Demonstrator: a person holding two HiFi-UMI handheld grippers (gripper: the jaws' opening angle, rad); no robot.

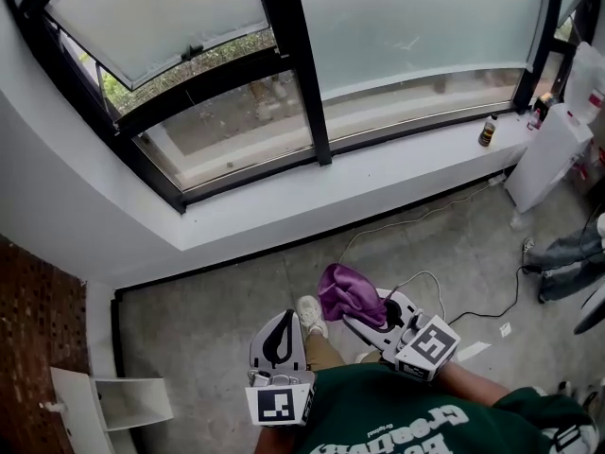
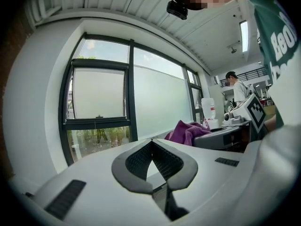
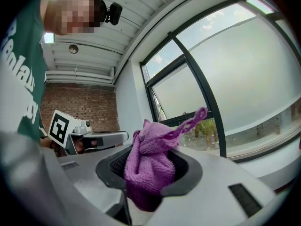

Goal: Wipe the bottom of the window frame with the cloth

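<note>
left gripper [image 2: 151, 142]: near, jaws together, empty | right gripper [image 1: 373, 318]: clamped on bunched purple cloth [image 3: 149, 166], over the floor, well short of the window | cloth: likely soft, light, floppy; best gripped mid-bunch | far: bottom window frame [image 1: 378, 136] not yet reached | far-right sill: dark bottle [image 1: 487, 130], contents unreadable

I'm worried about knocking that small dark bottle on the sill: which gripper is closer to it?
Right. In the head view, the right gripper, shut on the purple cloth, is below and left of the bottle; the left gripper sits farther left.
</note>
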